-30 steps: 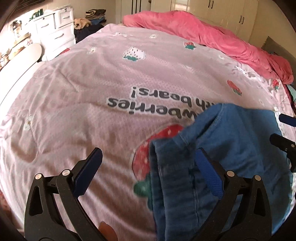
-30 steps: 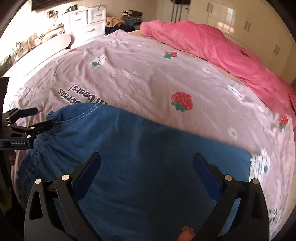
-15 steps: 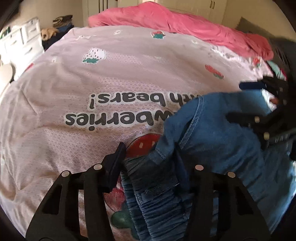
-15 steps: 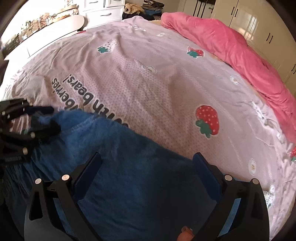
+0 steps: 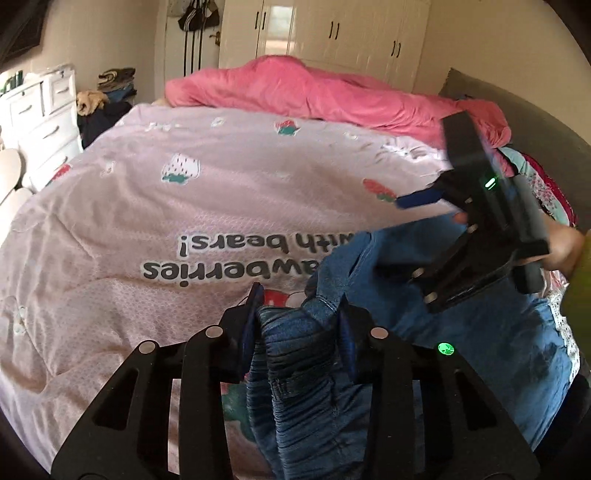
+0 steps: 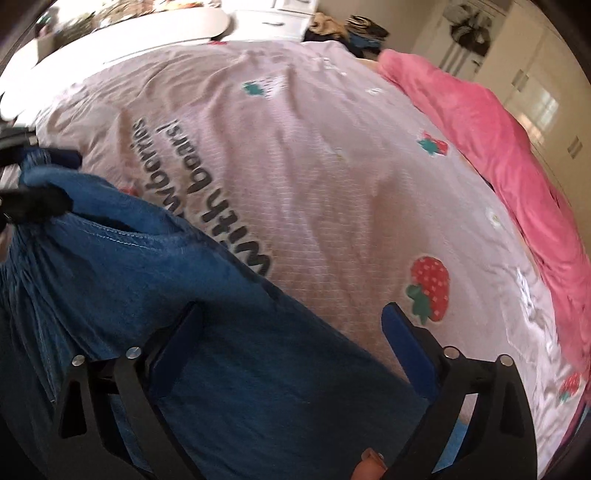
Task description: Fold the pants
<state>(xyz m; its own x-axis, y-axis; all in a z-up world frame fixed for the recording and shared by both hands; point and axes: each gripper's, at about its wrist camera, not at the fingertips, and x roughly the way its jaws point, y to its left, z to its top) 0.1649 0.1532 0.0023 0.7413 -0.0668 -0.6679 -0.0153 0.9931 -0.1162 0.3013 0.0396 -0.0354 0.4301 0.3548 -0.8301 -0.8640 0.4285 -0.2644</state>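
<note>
Moved: left tool (image 5: 301, 325), formerly spread, closing, grasping bunched waistband of pants (image 5: 480, 332); right tool (image 6: 291, 325) closing, nearly spread, nothing gripped, above pants on bed (image 5: 184, 206).

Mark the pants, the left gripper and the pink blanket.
pants (image 6: 240, 369): right wrist view, flat blue denim of the leg.
left gripper (image 5: 299, 325): left wrist view, midway between its fingertips, jaws closing with the gathered waistband between them.
pink blanket (image 5: 314, 92): left wrist view, middle of the heap at the bed's far end.

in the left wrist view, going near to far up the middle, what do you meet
left claw closing on the gathered blue denim pants → black upside-down lettering on the pale pink strawberry-print bedspread → rumpled bright pink blanket → white wardrobe doors
</note>
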